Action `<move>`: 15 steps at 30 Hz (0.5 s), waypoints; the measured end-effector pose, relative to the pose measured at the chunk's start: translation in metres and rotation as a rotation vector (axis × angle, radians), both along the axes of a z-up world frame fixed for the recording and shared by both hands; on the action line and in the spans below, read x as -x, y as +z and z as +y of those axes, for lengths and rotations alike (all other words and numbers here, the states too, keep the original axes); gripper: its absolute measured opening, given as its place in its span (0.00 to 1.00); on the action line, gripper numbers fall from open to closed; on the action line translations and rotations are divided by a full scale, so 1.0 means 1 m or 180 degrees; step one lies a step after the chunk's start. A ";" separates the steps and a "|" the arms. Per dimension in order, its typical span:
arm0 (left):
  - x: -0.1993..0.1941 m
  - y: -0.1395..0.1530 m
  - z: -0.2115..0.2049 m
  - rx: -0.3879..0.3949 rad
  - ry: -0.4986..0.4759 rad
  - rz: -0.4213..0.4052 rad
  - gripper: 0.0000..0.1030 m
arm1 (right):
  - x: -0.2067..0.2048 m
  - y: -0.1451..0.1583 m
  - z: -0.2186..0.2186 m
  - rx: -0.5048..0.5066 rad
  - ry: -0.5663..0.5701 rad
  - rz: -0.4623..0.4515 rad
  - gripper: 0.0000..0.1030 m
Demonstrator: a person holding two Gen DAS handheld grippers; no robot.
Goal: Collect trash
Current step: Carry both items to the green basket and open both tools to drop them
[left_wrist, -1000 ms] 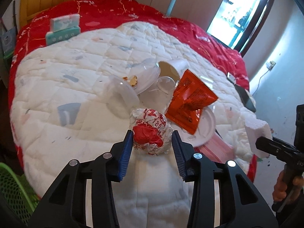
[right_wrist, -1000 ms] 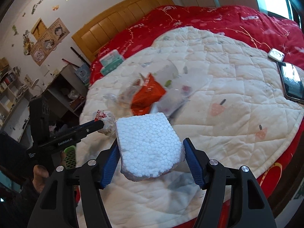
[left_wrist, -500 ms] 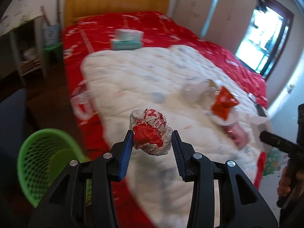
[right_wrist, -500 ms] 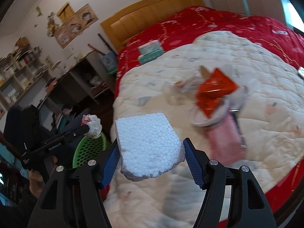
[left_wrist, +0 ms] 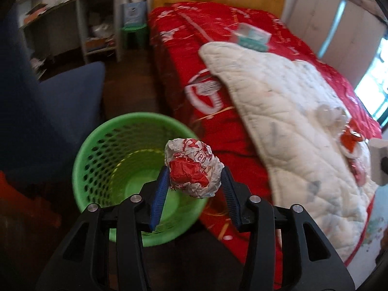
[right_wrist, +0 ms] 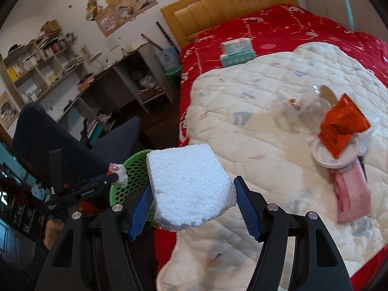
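Red bedding [left_wrist: 208,55] under a white quilted cover [left_wrist: 286,111] fills the right of the room, a green perforated plastic basket [left_wrist: 101,155] standing on the dark floor at its left. Over the basket's near right rim, the left gripper [left_wrist: 194,181] has a crumpled red-and-white paper wrapper ball [left_wrist: 191,169] between ribbed blue pads whose jaws have just been opening. The right gripper [right_wrist: 191,206] clamps a white beaded foam block [right_wrist: 186,181] above the quilt's near left edge.

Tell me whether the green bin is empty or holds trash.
Empty, as far as shown: the bin stands upright with bare green floor visible inside; the fingers and wrapper ball hide part of it.
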State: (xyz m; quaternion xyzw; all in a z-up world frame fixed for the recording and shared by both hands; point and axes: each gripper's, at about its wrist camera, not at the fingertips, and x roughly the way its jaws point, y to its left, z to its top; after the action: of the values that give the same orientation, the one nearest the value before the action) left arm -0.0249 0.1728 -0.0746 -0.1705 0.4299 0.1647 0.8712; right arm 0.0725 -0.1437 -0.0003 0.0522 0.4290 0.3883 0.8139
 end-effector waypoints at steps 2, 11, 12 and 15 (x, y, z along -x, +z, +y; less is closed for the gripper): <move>0.005 -0.005 0.010 0.0046 0.0080 0.0028 0.46 | 0.001 -0.001 0.008 0.0007 0.0048 0.0004 0.62; 0.034 -0.005 0.032 0.0113 0.0297 -0.0042 0.63 | 0.004 -0.007 0.050 0.0077 0.0315 0.0025 0.62; 0.036 -0.005 0.035 0.0110 0.0322 -0.0040 0.63 | 0.005 -0.007 0.055 0.0082 0.0348 0.0028 0.62; 0.044 -0.003 0.043 0.0146 0.0396 -0.0070 0.63 | 0.005 -0.008 0.074 0.0099 0.0448 0.0022 0.62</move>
State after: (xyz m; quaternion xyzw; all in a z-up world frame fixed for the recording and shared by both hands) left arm -0.0691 0.2157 -0.0775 -0.2185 0.4125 0.2067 0.8599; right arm 0.0670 -0.0702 -0.0084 0.0106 0.4404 0.4377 0.7838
